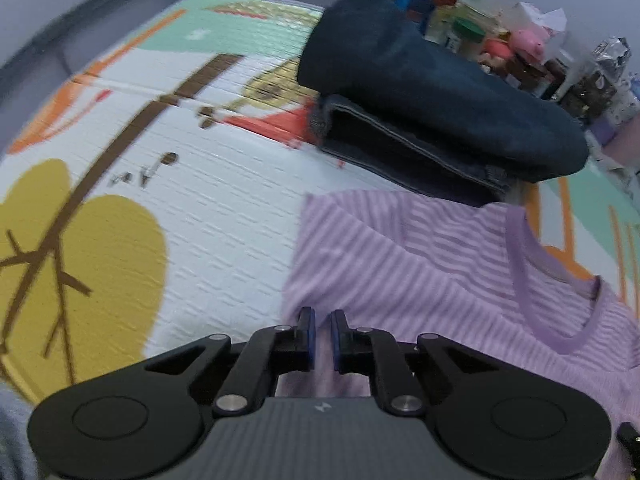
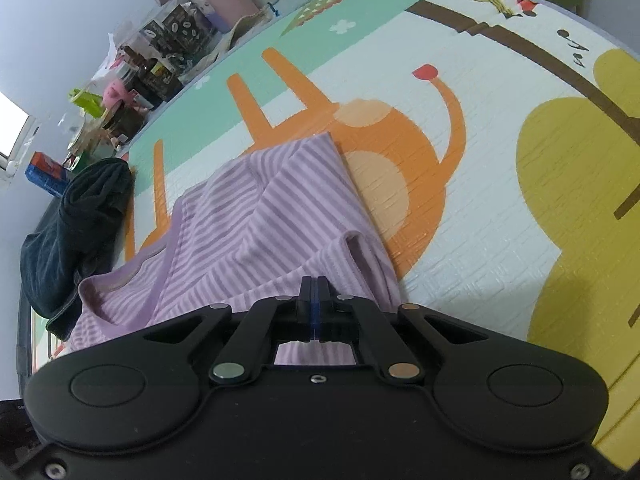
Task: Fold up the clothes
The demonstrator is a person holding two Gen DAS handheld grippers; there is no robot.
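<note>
Foam play mat (image 2: 480, 184) is spread below; striped shirt (image 2: 280, 216) is pinched by the closed right gripper (image 2: 314, 300); left gripper (image 1: 322, 332) is held slightly parted, empty.

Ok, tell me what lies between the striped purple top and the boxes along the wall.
In the right wrist view, folded dark jeans at one end; elsewhere only bare play mat.

No text on the play mat (image 1: 224, 208) reads clearly
</note>
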